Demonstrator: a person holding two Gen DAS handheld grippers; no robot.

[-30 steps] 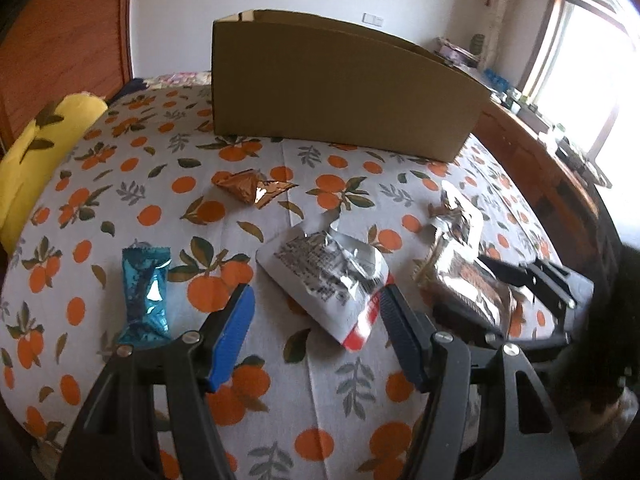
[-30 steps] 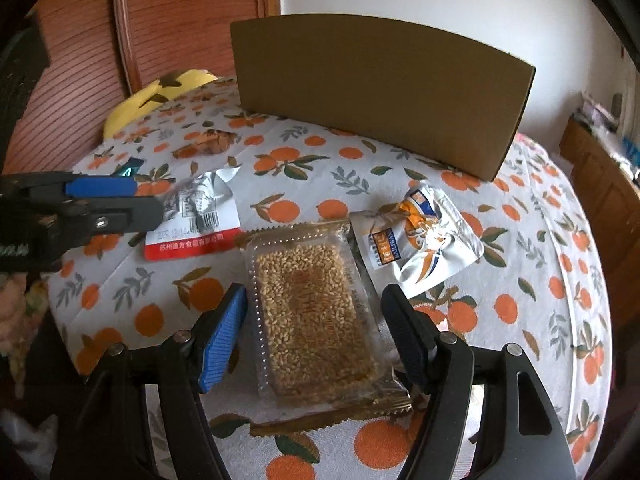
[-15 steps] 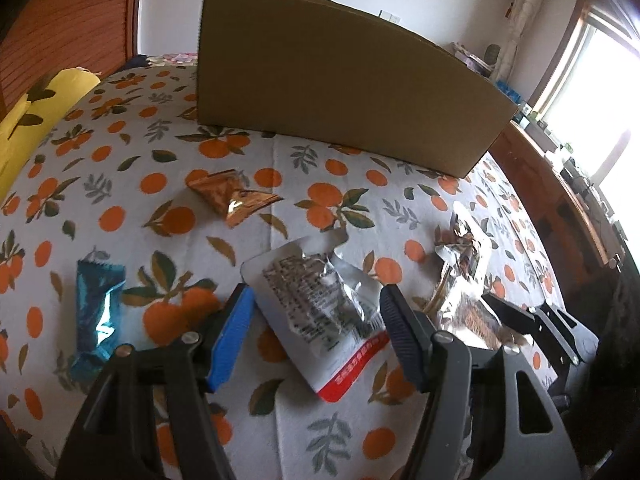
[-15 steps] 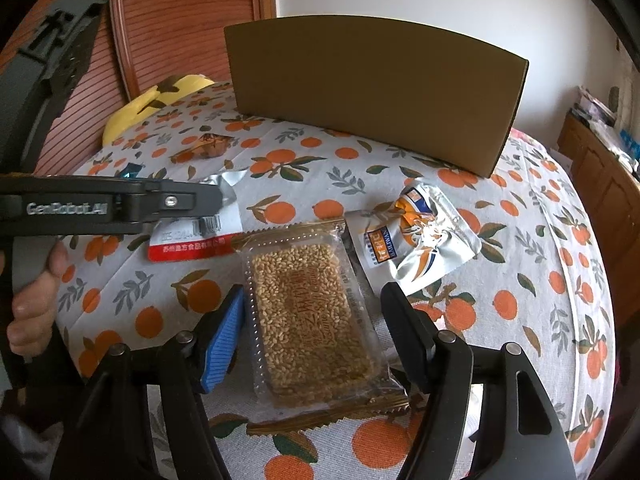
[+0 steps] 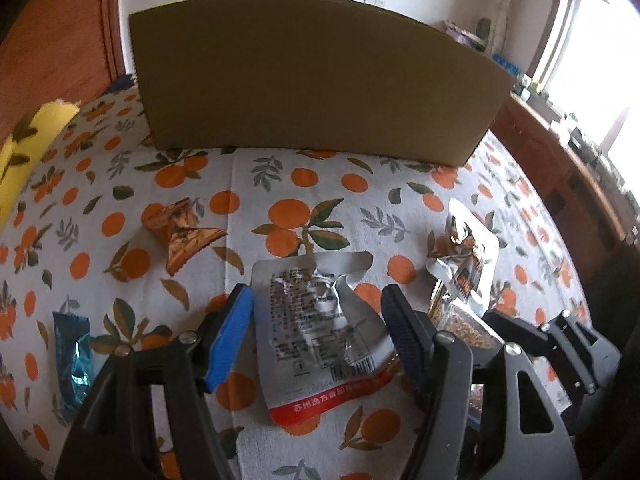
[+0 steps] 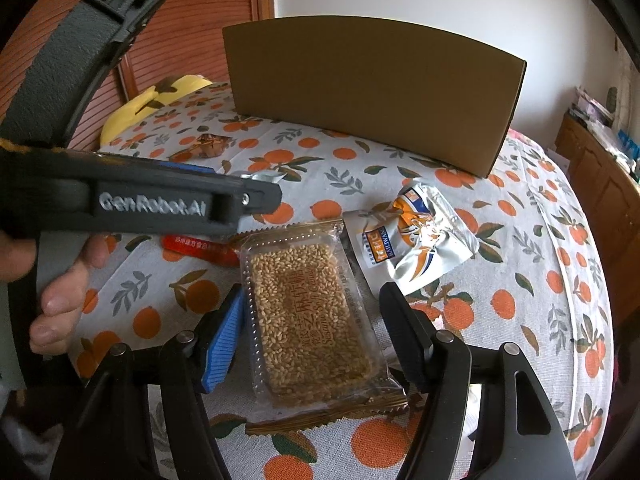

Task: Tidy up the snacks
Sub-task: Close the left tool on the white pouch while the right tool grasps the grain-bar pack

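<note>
My left gripper (image 5: 316, 312) is open, its fingers on either side of a silver snack packet with a red bottom edge (image 5: 320, 320) lying on the orange-print tablecloth. My right gripper (image 6: 312, 312) is open around a clear-wrapped sesame candy bar (image 6: 308, 316). A silver and orange packet (image 6: 416, 244) lies just beyond the bar; it also shows in the left wrist view (image 5: 468, 256). A brown foil wrapper (image 5: 180, 236) and a blue foil candy (image 5: 74, 356) lie to the left. A cardboard box (image 5: 312, 92) stands at the back.
The left gripper's body (image 6: 132, 200) and the hand holding it cross the left of the right wrist view. A yellow cushion (image 5: 28, 148) sits at the table's left edge. A wooden sideboard (image 5: 580, 184) runs along the right under a window.
My left gripper has moved forward and rightward, so the silver packet now lies between its fingers and the box looms larger. The right gripper has barely moved around the sesame bar.
</note>
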